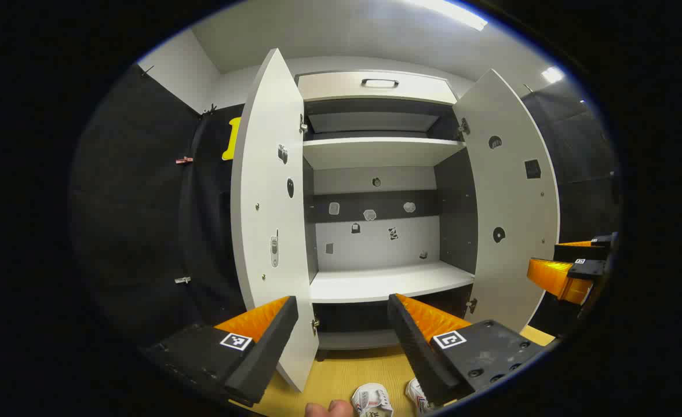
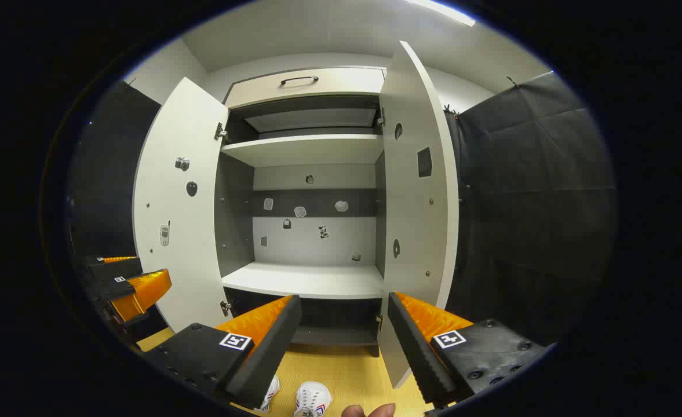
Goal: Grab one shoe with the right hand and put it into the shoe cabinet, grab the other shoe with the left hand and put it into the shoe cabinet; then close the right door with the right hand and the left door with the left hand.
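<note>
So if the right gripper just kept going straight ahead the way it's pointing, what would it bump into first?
Probably nothing until the shoe cabinet: the open right gripper points between the open doors toward the lower shelf. It would likely meet that shelf's front edge or the dark space beneath; depth is hard to judge.

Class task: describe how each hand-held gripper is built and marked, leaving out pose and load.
The left hand-held gripper has two wedge-shaped fingers with ribbed inner faces, bolted black base plates and a square black-and-white tag on each. The right hand-held gripper is built and tagged alike.
</note>
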The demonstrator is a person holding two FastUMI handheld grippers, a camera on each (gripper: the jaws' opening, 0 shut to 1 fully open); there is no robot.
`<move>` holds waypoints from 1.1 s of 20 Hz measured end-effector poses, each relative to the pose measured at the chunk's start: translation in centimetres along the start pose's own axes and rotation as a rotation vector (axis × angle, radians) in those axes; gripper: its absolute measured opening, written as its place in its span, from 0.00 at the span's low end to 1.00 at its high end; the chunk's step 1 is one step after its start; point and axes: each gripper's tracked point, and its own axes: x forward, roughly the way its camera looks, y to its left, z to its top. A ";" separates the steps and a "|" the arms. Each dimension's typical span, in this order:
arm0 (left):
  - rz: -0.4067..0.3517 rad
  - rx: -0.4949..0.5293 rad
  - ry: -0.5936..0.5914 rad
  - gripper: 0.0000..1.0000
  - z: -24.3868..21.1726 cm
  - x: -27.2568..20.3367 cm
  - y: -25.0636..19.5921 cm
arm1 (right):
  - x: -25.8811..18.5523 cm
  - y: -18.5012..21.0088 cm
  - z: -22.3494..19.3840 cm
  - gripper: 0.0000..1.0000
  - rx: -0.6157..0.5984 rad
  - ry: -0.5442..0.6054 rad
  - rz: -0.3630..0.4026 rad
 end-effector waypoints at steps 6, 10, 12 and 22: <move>0.001 0.004 0.000 0.97 -0.1 -0.2 0.0 | -0.2 -0.1 0.2 0.98 -0.002 -0.003 -0.006; 0.003 0.004 -0.003 0.97 0.0 -0.4 0.0 | -0.3 -0.2 0.2 0.98 0.000 -0.004 -0.016; 0.003 0.005 -0.003 0.97 -0.1 -0.5 0.1 | -0.2 -0.1 0.1 0.98 0.000 -0.001 -0.014; 0.010 0.010 -0.022 0.97 0.3 -0.6 0.6 | -0.2 0.6 -0.8 0.98 -0.003 0.022 0.007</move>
